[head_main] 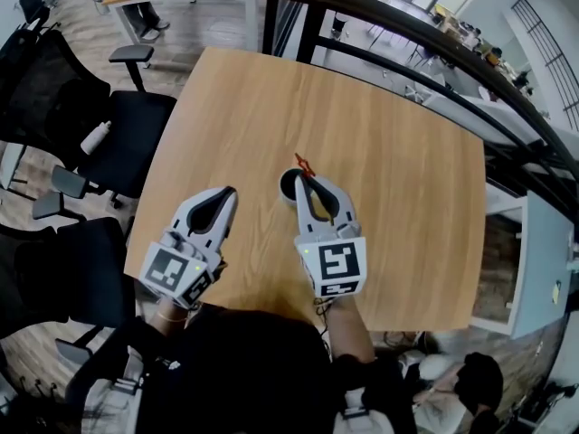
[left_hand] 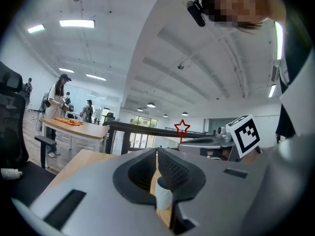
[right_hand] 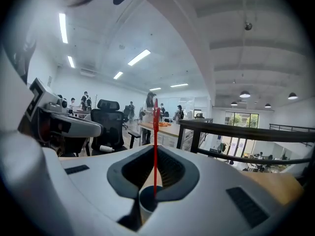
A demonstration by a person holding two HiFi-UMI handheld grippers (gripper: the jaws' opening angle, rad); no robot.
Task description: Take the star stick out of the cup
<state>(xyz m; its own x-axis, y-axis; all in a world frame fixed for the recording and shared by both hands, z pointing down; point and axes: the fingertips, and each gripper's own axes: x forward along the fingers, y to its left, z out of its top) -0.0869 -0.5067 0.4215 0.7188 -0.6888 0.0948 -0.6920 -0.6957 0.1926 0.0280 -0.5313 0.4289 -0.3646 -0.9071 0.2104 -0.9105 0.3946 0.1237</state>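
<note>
- Right gripper (head_main: 308, 181): closed down on the thin red star stick (head_main: 303, 165), pinching it partway up the shaft, with the star poking out above the tips.
- Left gripper (head_main: 230, 192): closed with nothing between the jaws, hanging over the table (head_main: 407, 152) to the left of the cup (head_main: 289, 186) and apart from it.
- Place of the star stick: lower end seemingly still down in the cup (judged from the right gripper view, where the shaft runs into a dark round mouth). Cup upright on the table, partly tucked under the right gripper's tips.
- Could drag or tip the cup if pulled at a slant instead of straight up. Nothing steadies the cup, and it looks light.
- Could lose the stick. Such a thin, smooth shaft in a narrow pinch may slide or swivel between the pads on a quick lift, then drop back in or onto the table.
- Could clip the cup's rim with the underside of the jaws, given how closely they sit above it. A small sideways drift would be enough.
- Could bend the shaft if its lower end catches on the inner wall of the cup.
- Count: one star stick, one cup, two grippers, one table in use.
- Also at least three black chairs (head_main: 127, 143) off the table's left edge (a white bottle (head_main: 96, 137) lying on one).
</note>
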